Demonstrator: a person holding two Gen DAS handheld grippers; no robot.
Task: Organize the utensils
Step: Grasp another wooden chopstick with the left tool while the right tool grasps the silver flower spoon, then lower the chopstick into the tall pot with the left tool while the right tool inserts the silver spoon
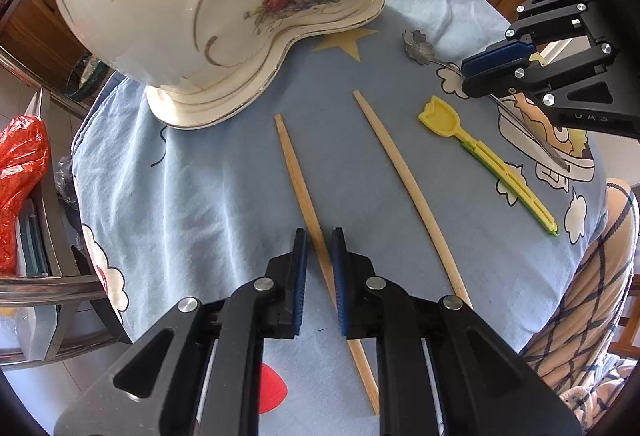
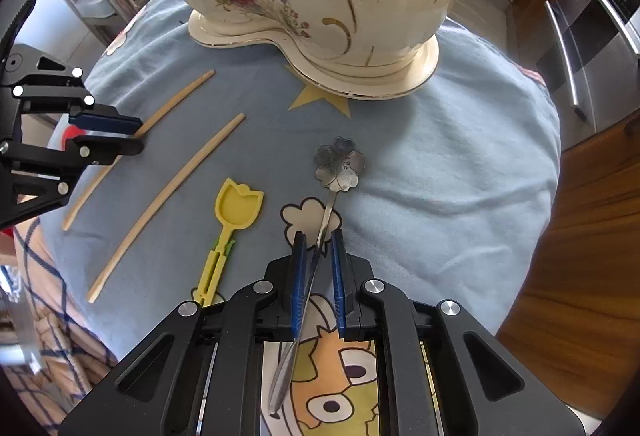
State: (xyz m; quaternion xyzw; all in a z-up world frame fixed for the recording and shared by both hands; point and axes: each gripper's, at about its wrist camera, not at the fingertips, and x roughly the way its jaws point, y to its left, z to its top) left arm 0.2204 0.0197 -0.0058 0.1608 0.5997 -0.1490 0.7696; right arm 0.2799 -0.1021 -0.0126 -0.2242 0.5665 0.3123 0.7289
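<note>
Two bamboo chopsticks lie side by side on the blue cartoon cloth. My left gripper points steeply down and is shut on the left chopstick near its lower half. The right wrist view has this gripper at the left, on the same chopstick. The other chopstick lies free. My right gripper is shut on the thin handle of the metal flower spoon, whose bowl points away. A yellow tulip-shaped spoon lies loose between them.
A large white floral porcelain pot with gold trim stands at the far side of the cloth. A red-orange bag sits on a metal rack at the left. A steel appliance and wooden cabinets are at the right. A plaid sleeve is close by.
</note>
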